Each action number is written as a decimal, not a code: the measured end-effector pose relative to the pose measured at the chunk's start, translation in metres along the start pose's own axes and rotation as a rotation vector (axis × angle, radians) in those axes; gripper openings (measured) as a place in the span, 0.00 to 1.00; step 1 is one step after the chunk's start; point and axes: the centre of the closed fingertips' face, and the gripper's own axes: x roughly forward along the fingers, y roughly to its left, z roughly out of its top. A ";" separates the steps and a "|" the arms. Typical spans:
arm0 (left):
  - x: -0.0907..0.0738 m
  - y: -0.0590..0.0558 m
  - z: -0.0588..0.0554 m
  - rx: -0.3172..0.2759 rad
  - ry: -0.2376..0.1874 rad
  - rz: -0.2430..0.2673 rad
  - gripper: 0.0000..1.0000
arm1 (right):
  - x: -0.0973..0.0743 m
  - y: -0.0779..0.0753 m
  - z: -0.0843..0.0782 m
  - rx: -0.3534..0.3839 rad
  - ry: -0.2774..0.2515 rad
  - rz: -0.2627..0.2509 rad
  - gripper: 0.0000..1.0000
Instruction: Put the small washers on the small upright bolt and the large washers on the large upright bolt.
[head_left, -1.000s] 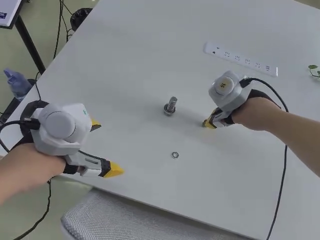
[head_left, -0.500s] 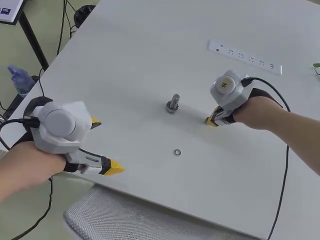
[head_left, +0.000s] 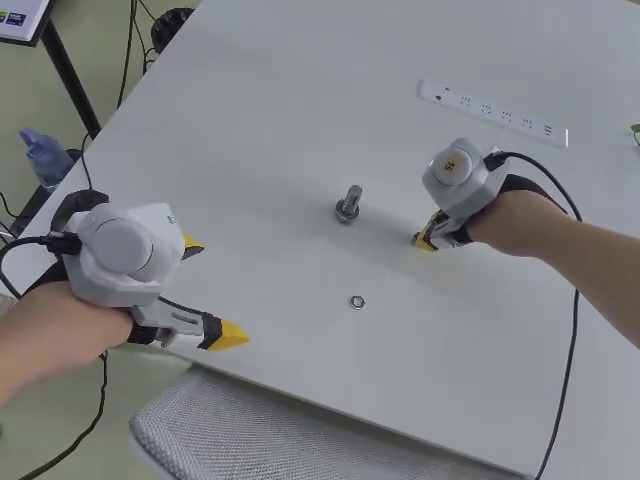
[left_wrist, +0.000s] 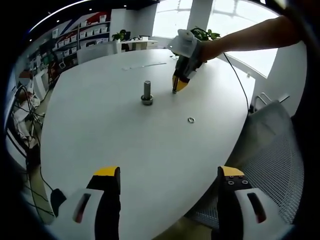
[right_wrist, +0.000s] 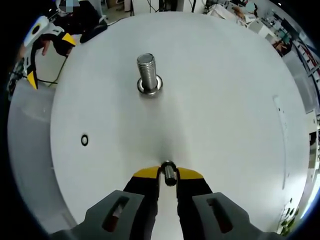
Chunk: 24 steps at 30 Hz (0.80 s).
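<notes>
Left gripper (head_left: 210, 292) is held at the near left edge of the bench (head_left: 280, 90), raised off the surface. Its jaws stand wide apart with nothing between them; the left gripper view (left_wrist: 169, 172) confirms the gap.

A loose small washer (head_left: 357, 302) lies flat on the bench, right of the left gripper and nearer the person than the bolt. It also appears in the left gripper view (left_wrist: 191, 120) and the right gripper view (right_wrist: 84, 140), touched by neither gripper.

Large upright bolt (head_left: 349, 203) stands near mid-bench, with a ring-shaped collar at its base (right_wrist: 148, 74); whether this is a washer or the bolt's own head cannot be told.

Right gripper (head_left: 425, 240) is just right of the large bolt, tips down at the bench surface. Its jaws are drawn together on a small metal part (right_wrist: 169, 172) that stands between the yellow tips. Whether this part is the small bolt or a washer cannot be told.

A white power strip (head_left: 493, 114) lies at the far right of the bench, well apart from the work.
</notes>
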 end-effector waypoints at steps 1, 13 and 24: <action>0.000 0.000 0.000 -0.002 -0.001 0.001 0.79 | 0.000 0.000 0.000 -0.001 0.001 0.000 0.13; 0.001 0.001 0.002 0.004 -0.003 0.002 0.80 | -0.002 0.001 0.000 -0.021 -0.004 0.002 0.17; 0.000 0.001 0.003 0.002 -0.006 0.006 0.80 | -0.002 0.003 0.000 -0.030 -0.002 0.016 0.22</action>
